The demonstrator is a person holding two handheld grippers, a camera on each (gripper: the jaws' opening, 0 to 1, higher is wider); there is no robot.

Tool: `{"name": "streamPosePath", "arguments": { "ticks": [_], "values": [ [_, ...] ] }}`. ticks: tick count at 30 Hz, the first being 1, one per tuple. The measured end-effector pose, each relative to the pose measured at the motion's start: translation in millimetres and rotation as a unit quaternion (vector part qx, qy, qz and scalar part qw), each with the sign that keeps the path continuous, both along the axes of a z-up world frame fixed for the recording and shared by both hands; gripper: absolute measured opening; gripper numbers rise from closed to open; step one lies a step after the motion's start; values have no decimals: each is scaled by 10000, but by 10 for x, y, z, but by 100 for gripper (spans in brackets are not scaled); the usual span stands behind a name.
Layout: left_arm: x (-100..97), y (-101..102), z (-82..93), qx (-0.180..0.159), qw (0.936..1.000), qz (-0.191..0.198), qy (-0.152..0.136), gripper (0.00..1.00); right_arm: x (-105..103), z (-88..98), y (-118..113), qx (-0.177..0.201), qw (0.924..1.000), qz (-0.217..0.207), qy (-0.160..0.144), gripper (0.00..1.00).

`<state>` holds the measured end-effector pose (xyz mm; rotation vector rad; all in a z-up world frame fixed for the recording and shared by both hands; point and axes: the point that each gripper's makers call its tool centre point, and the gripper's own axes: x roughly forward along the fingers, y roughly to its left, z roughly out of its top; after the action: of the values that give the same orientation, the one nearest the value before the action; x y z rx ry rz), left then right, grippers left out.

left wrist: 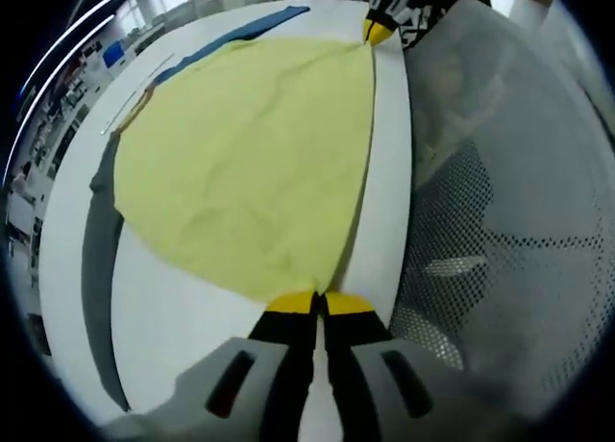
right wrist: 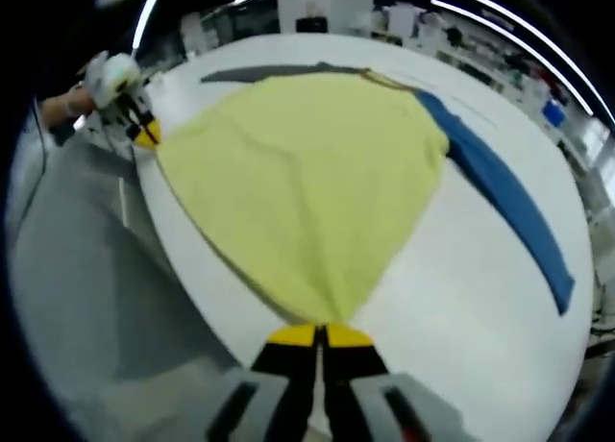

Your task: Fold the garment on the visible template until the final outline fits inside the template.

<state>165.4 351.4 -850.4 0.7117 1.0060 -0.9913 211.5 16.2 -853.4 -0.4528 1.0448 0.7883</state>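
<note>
We see the left tool [left wrist: 320, 303] and right tool [right wrist: 319, 335] each clamped on the yellow garment's [left wrist: 250, 163] edge, spread over the white tabletop [left wrist: 173, 327].

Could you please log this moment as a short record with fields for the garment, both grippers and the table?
garment: yellow garment spread flat, stretched between two corners
left gripper: left gripper shut on one corner
right gripper: right gripper shut on another corner
table: white table, garment near its edge
other items: blue strip and grey strip beside the garment
</note>
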Motion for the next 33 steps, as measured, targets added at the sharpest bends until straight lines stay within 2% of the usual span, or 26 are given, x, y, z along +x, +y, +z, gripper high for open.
{"name": "streamPosePath", "arguments": {
  "ticks": [4, 7, 15, 22, 23, 26, 29, 30, 32, 33],
  "values": [
    [-3, 6, -20, 147, 9999, 9, -24, 0, 4, -13, 0, 29, 9999, 159, 58, 0],
    [-9, 17, -11, 193, 9996, 191, 9, 0, -20, 9, 19, 115, 9998, 149, 95, 0],
    [-9, 41, -21, 123, 9967, 802, 40, 0, -64, 4, 48, 463, 9982, 330, -177, 0],
    [-33, 37, -21, -28, 9927, 1209, -14, 3, -85, 1, 80, 634, 9975, 320, -66, 3],
    [-50, 12, -15, -107, 9902, 1392, -1, 4, -106, 7, 96, 684, 9971, 342, -35, 5],
    [-114, -46, 1, -269, 9881, 1517, 45, 13, -145, 24, 123, 803, 9959, 412, 30, 10],
    [-178, -97, 6, -505, 9826, 1783, 148, 26, -236, 66, 191, 1111, 9927, 297, 351, 22],
    [-183, -105, 5, -593, 9786, 1963, 150, 30, -255, 81, 208, 1181, 9917, 298, 402, 28],
    [-207, -128, 59, -678, 9776, 1992, 99, 40, -305, 131, 231, 1347, 9892, 317, 492, 42],
    [-188, -128, 90, -796, 9745, 2098, 21, 44, -368, 187, 248, 1525, 9856, 298, 672, 50]
  ]
}}
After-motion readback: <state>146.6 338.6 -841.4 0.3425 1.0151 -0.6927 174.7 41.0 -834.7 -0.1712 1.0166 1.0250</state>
